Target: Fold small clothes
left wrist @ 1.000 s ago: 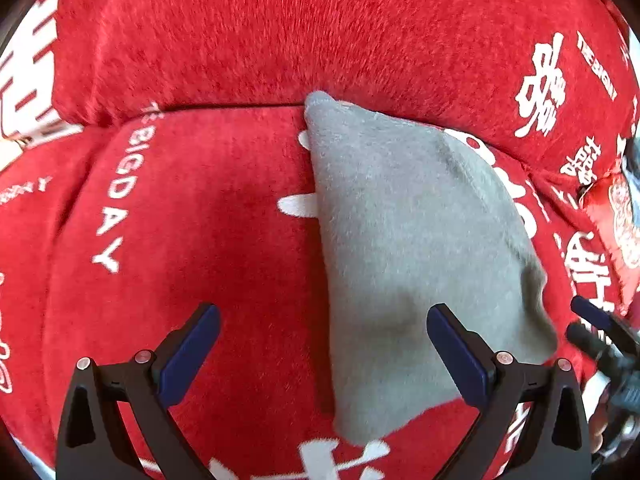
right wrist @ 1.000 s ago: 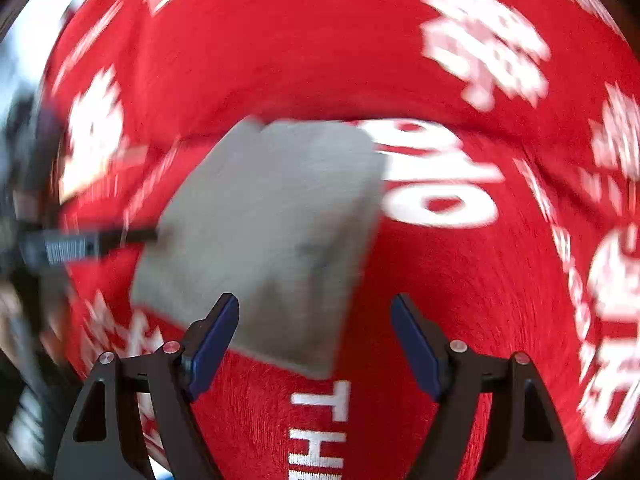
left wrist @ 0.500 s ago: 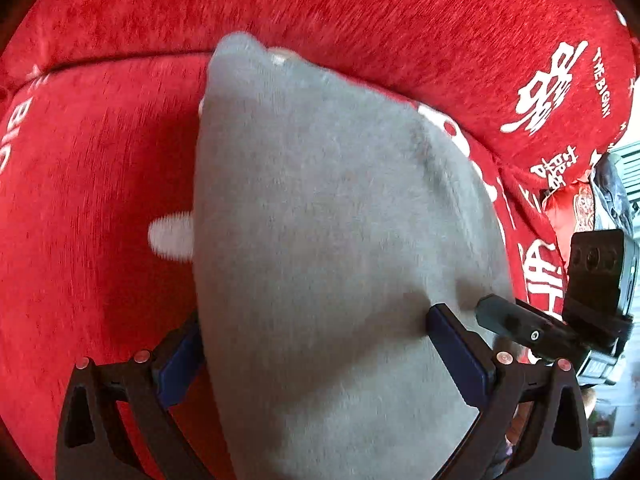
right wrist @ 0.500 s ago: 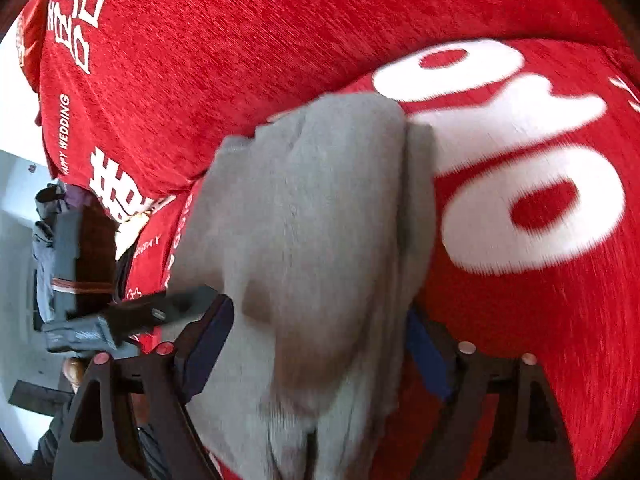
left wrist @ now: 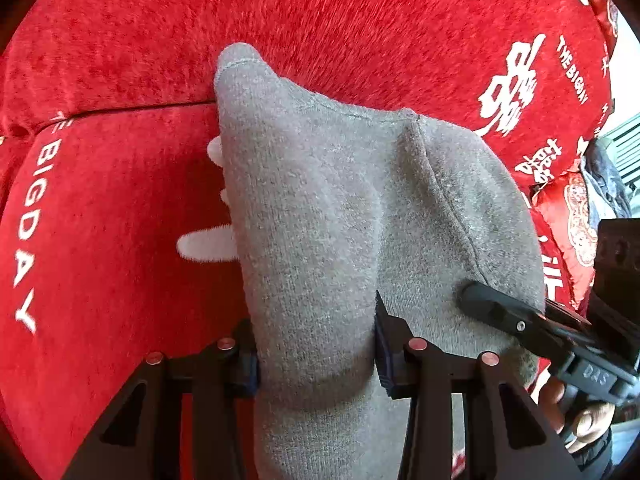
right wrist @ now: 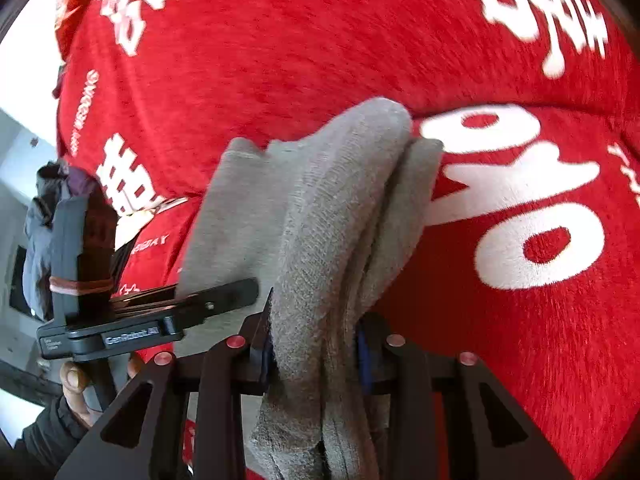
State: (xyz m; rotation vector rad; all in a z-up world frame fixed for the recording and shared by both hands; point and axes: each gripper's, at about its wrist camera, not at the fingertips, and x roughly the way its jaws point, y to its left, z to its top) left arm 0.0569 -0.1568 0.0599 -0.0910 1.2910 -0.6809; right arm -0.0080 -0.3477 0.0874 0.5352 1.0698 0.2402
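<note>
A home, likely a living room.
A sofa (left wrist: 360, 20) under a plush red wedding-print cover fills both frames.

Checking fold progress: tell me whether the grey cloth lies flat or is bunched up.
Bunched: the grey cloth is gathered between both grippers' closed pads, left gripper and right gripper.

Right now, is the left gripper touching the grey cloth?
Touching. In the left wrist view the left gripper has just been closing, and both its pads press into a bunched fold of the grey cloth between them.
</note>
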